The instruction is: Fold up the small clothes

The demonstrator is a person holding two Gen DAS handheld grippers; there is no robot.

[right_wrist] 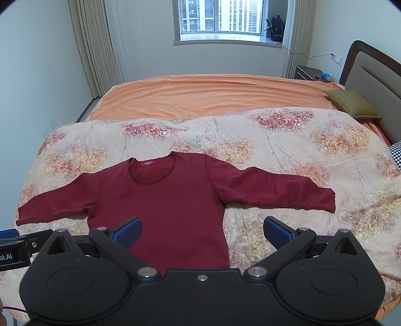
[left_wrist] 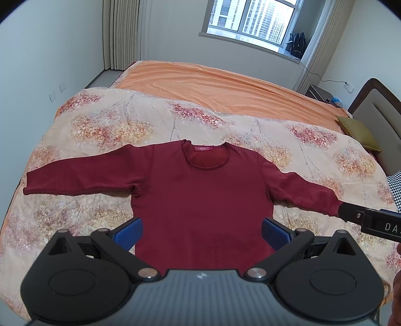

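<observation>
Fingers [left_wrist: 130, 232] of both grippers wide apart, empty, above shirt [left_wrist: 200, 200]; pinch sleeve cuff, fold inward flat.

Left wrist view: looks forward and down over the left gripper [left_wrist: 200, 232], close above the hem of the red top [left_wrist: 200, 198], facing the window [left_wrist: 253, 18] at upper right.
Right wrist view: same direction over the right gripper [right_wrist: 203, 233], slightly further right; window [right_wrist: 220, 17] top centre.
Shared: top [right_wrist: 160, 200], floral quilt [right_wrist: 288, 140], orange sheet [right_wrist: 213, 92].
</observation>
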